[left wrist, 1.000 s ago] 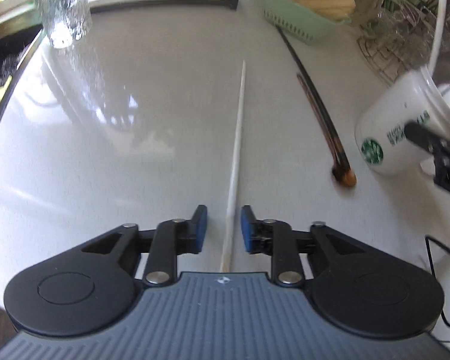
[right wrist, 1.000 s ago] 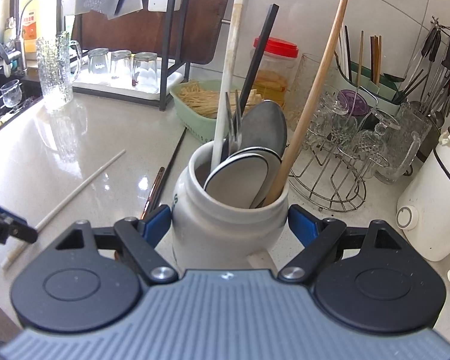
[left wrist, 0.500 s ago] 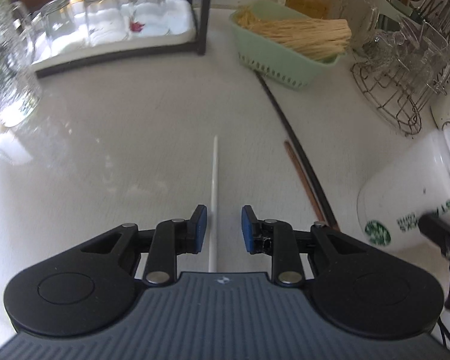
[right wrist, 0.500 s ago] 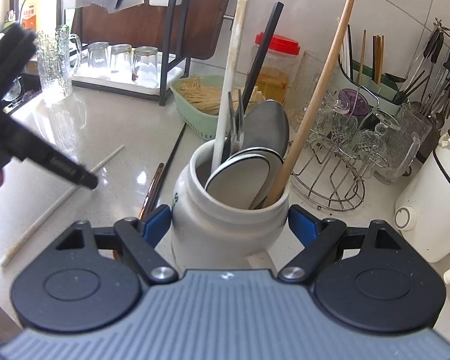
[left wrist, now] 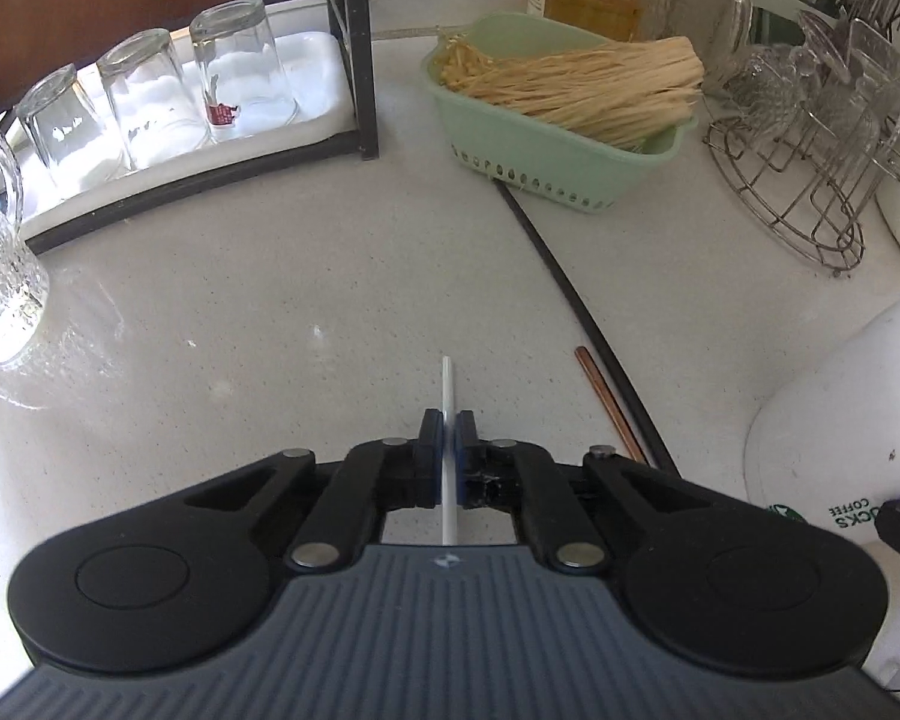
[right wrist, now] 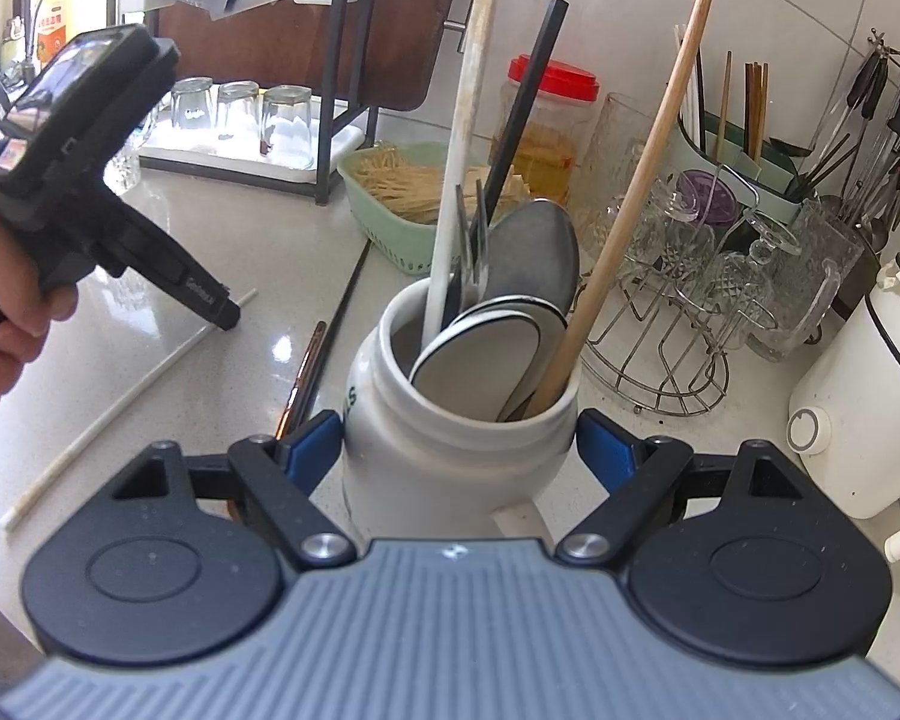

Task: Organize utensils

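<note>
**A:** Left hand-held gripper point(left wrist: 447, 441) is clamped on the white chopstick point(left wrist: 447, 396); its jaws have just been closing, and the stick is pinched between the blue pads point(left wrist: 429, 444). From the right wrist view the grip is seen to sit near the far tip, with most of the length trailing back across the surface point(left wrist: 270, 300) toward the near edge.

**B:** So the load is lopsided. Droop or swivel in the pads should be expected once it is lifted, judging by where it is held.

**A:** Agreed. Slip is also likely: thin, smooth stick, small contact area.

**B:** Right hand-held gripper point(right wrist: 459, 450)?

**A:** Spread wide around the white mug point(right wrist: 450, 462), which stands on the surface. Whether the pads actually press on the mug wall cannot be told. The mug is already crowded: spoons point(right wrist: 510, 312), a wooden handle point(right wrist: 630, 192), a black chopstick point(right wrist: 525, 96), another white one.

**B:** Then insertion is the risk. A drooping stick could be jammed against the spoon bowls or the rim, and the mug could be tipped if it is not braced.

**A:** Two more sticks lie just beside the mug: a copper-toned one point(left wrist: 609, 402) and a long black one point(left wrist: 570, 294). They could be swept by the trailing end.

**B:** Noted. The green basket point(left wrist: 546, 150) is well clear.
</note>
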The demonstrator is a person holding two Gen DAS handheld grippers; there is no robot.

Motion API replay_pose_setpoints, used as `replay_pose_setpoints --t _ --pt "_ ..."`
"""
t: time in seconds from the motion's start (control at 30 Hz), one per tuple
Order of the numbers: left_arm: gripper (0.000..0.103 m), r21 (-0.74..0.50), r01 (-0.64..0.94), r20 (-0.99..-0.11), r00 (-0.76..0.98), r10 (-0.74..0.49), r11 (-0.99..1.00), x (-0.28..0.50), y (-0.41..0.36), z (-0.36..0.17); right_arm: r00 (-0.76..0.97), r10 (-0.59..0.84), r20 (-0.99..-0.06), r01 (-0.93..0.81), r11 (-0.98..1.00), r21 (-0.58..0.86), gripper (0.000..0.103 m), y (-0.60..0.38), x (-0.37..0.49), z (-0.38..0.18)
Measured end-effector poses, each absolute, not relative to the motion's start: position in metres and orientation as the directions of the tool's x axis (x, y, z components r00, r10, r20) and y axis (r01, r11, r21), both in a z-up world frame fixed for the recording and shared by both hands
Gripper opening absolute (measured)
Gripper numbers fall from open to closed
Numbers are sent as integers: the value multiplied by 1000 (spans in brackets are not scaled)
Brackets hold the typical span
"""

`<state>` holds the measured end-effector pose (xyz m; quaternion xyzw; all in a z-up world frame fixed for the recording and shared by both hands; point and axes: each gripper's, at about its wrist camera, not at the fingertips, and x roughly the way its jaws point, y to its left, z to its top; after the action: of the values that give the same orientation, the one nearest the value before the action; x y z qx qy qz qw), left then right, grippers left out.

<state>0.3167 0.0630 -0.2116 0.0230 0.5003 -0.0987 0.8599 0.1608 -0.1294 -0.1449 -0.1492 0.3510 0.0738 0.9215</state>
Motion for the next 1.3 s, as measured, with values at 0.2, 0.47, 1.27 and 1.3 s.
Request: replay_pose_setpoints --t 0.2,0.47,1.27,1.3 --pt "4 -72 170 -857 494 -148 983 305 69 -205 753 38 -657 -242 944 -224 87 -131 157 -147" --pt "3 -156 102 -777 602 -186 982 278 84 -146 760 40 -648 -238 946 -220 87 -131 155 -146" --pt "0 -299 433 -591 615 -521 850 205 9 -66 781 50 -622 -250 938 -239 88 -130 150 -149" --pt "0 -302 444 -592 606 -531 843 207 6 -68 781 51 -623 -252 938 -240 88 -131 150 -149"
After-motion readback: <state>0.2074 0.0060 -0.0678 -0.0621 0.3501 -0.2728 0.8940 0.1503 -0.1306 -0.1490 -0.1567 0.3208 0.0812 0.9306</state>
